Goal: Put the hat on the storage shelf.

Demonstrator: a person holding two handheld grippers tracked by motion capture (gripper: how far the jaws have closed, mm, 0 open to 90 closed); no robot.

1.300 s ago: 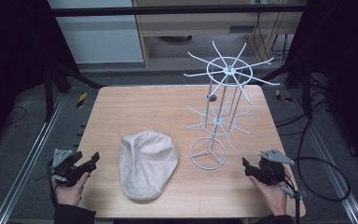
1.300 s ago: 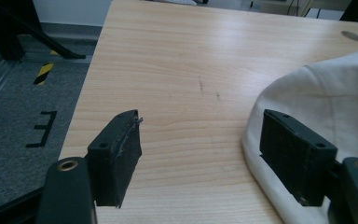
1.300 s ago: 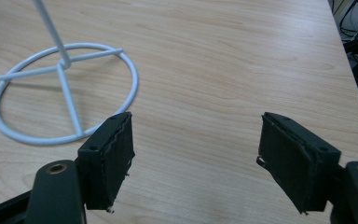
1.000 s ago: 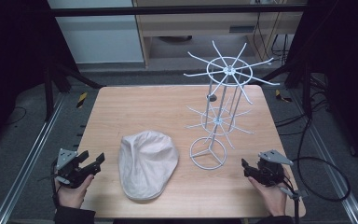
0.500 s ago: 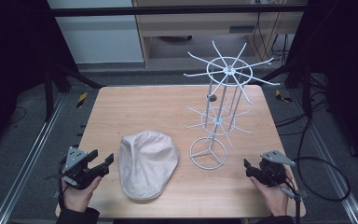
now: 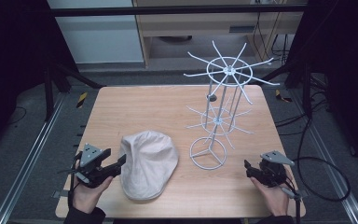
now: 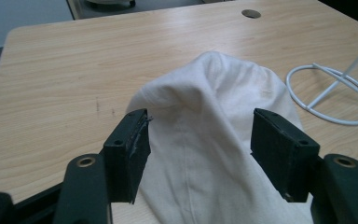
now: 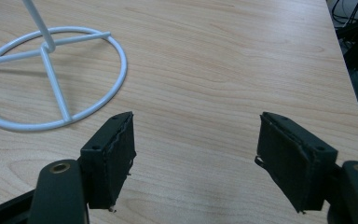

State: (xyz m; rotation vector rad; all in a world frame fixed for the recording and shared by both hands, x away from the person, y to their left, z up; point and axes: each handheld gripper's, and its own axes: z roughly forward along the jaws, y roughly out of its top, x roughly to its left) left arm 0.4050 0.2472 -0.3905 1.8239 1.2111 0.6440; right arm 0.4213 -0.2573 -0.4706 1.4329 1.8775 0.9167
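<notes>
1. Cream cloth cap (image 6: 148,163), near centre of the wooden table (image 6: 158,107): limp, so a shallow pinch could take one layer and let it slide out.
2. Left gripper (image 6: 120,162), jaws spread wide, nothing pinched, at the cap's left edge.
3. Right gripper (image 6: 247,166), jaws apart, empty, near right.
4. White wire rack (image 6: 220,100), farther right: light, so a snagged cap might tip it.
</notes>
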